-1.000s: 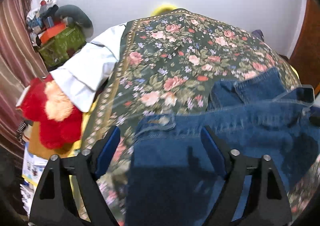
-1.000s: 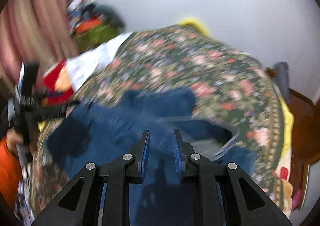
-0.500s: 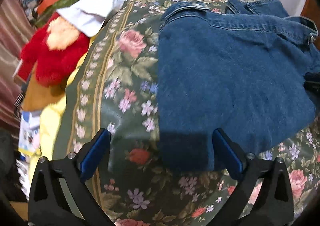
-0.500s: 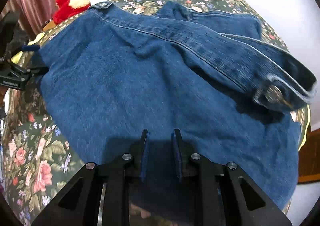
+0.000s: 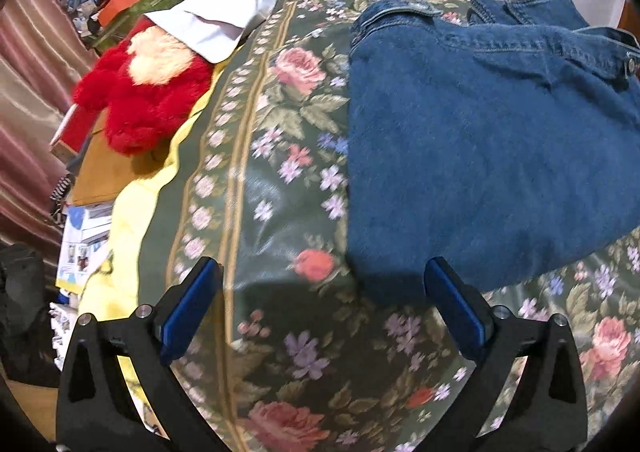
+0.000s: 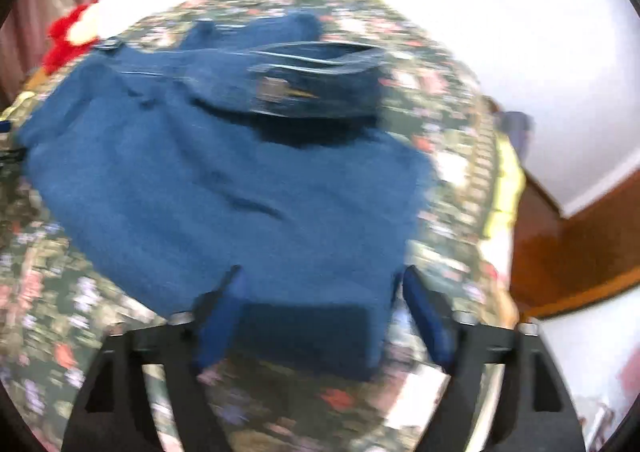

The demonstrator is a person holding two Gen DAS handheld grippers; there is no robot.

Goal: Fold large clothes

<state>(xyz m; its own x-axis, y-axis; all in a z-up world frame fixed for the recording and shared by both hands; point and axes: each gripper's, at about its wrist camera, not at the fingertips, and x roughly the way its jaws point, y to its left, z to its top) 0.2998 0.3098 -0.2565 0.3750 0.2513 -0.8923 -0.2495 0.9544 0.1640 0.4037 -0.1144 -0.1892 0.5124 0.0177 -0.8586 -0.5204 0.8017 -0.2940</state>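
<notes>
The denim garment [image 5: 492,148] is lying folded on the floral bed [image 5: 280,180]. The left claw [image 5: 324,308] and right claw [image 6: 324,316] are both hovering spread and empty. The fold looks released; next, regrasping an edge seems needed.

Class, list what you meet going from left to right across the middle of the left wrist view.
Curtain → red plush toy → floral bedspread → denim garment.
</notes>
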